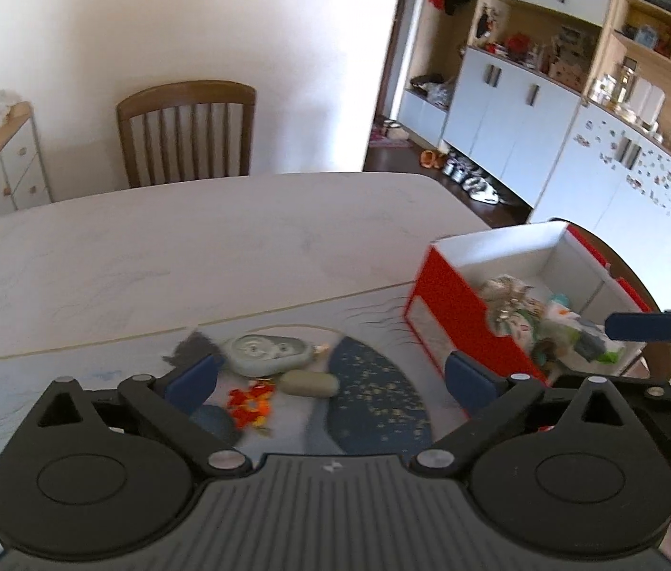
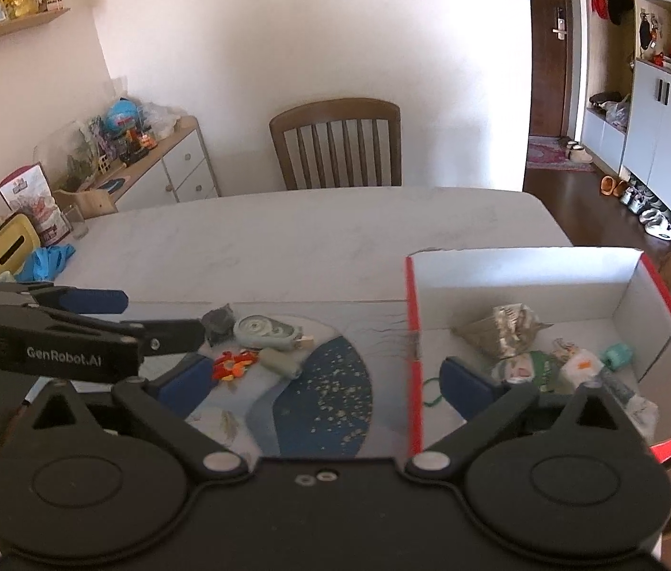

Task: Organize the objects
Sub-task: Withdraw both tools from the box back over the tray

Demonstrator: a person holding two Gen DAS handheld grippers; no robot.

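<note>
**Both grippers empty, little pile still waiting on the mat**

So the left gripper (image 1: 330, 380) has its jaws spread wide apart with nothing between them, angled down at the table. Right gripper (image 2: 323, 380) is the same deal — wide apart, nothing held. My guess is they're splayed like that because each one is between picks and getting lined up for the next grab.

Just ahead of the left gripper's blue pads sits the leftover clutter: a pale green tape dispenser (image 1: 266, 356), a small grey-green oblong thing (image 1: 309, 384) touching its near side, an orange-red trinket (image 1: 249, 404) close beside that, and a dark grey scrap (image 1: 192, 349) at the far left end. They're all bunched on the patterned placemat (image 1: 378, 395), which makes sense as a staging spot.

Off to the right is the red box (image 2: 413, 361) with white inside walls, open on top. It already holds a big seashell (image 2: 501, 333), a teal bit (image 2: 616, 357) and some wrapped or printed pieces I can't make out. There's also a thin green loop (image 2: 432, 392) on the mat right by the box's red wall.

Looks to me like the sorting is partway done — box half filled, four-ish bits left on the white table (image 2: 287, 247). The tape dispenser seems the easiest next target since it's chunky and sits clear on top.
</note>
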